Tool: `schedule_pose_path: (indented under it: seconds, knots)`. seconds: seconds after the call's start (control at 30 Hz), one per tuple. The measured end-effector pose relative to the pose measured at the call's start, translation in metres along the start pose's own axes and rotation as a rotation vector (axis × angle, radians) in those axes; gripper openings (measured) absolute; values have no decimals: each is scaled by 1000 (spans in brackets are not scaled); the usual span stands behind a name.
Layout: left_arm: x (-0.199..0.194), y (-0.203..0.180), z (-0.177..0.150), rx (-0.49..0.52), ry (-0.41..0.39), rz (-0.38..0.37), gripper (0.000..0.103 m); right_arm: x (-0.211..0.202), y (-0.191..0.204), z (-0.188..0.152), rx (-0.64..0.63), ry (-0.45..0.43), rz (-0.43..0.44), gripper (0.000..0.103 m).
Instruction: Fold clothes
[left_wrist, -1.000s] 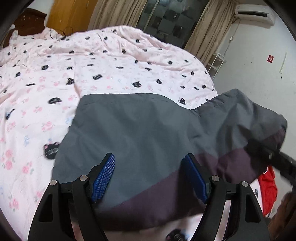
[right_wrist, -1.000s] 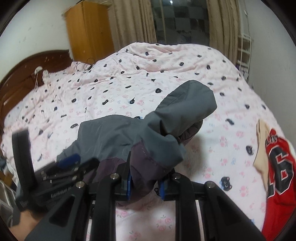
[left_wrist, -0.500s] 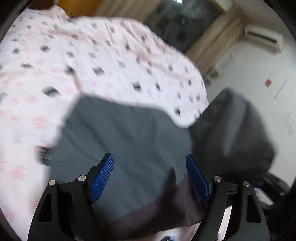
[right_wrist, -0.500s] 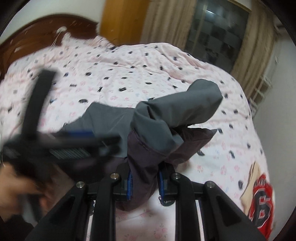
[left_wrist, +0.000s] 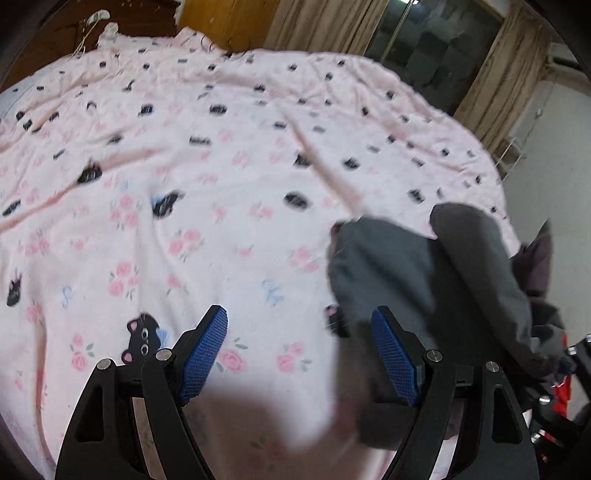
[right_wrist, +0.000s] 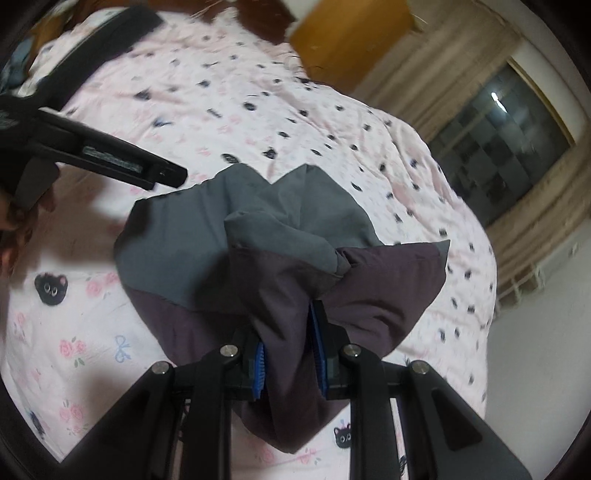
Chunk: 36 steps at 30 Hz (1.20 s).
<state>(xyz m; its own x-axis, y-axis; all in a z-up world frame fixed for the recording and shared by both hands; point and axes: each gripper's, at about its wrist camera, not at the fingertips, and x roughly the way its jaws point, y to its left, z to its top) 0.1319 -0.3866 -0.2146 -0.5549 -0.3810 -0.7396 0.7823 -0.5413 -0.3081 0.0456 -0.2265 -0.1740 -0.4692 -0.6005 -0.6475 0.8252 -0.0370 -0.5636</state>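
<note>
A grey and dark purple garment (right_wrist: 280, 236) is seen gathered in a loose bundle on a bed covered by a pink floral bedspread (left_wrist: 192, 192) printed with small black cat faces. In the right wrist view, a bunched fold of the purple part is clamped between the blue pads (right_wrist: 318, 339) of the right gripper (right_wrist: 288, 350), whose jaws are drawn narrow around the cloth; the grey portion is spread on the bed just beyond, with a purple flap fanned out to the right. In the left wrist view, the left gripper (left_wrist: 301, 350) is held above the bedspread with its jaws set wide and nothing between them; the garment (left_wrist: 424, 280) is shown to the right, its near edge just behind the right-hand blue pad (left_wrist: 393, 354). The same gripper (right_wrist: 110, 158) appears as a blurred black shape at the far left of the right wrist view, apart from the fabric. A wooden wardrobe (right_wrist: 351, 33), beige curtains (left_wrist: 491, 81) and a dark window (right_wrist: 506, 140) are visible beyond the far side of the bed. A scrap of red fabric (left_wrist: 563, 391) is glimpsed at the near right edge.
</note>
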Motion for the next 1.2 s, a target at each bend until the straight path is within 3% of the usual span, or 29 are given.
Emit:
schedule_pose_path:
  seconds: [0.27, 0.4, 0.5, 0.63, 0.73, 0.83, 0.97, 1.13, 1.2]
  knots:
    - [15, -1, -2, 25, 8, 30, 77, -9, 33, 10, -179, -64, -68, 17]
    - [18, -3, 2, 35, 18, 42, 77, -21, 38, 13, -202, -130, -48, 17]
    - [20, -3, 5, 33, 22, 49, 77, -5, 53, 10, -291, -88, -44, 17]
    - [2, 8, 12, -60, -57, 56, 77, 40, 63, 1, -343, 8, -24, 18]
    - [-16, 8, 21, -73, -121, 9, 77, 41, 60, 1, -350, -15, 11, 18]
    - [-20, -4, 36, -18, -105, -26, 77, 33, 62, -3, -414, -73, -23, 17]
    - [-13, -12, 45, 31, -75, 38, 77, 13, 50, -3, -399, -155, -59, 13]
    - [6, 1, 40, -31, -26, 89, 77, 2, 46, -2, -429, -204, -34, 11]
    - [3, 3, 38, -53, -53, 97, 77, 10, 54, -5, -478, -186, -16, 11]
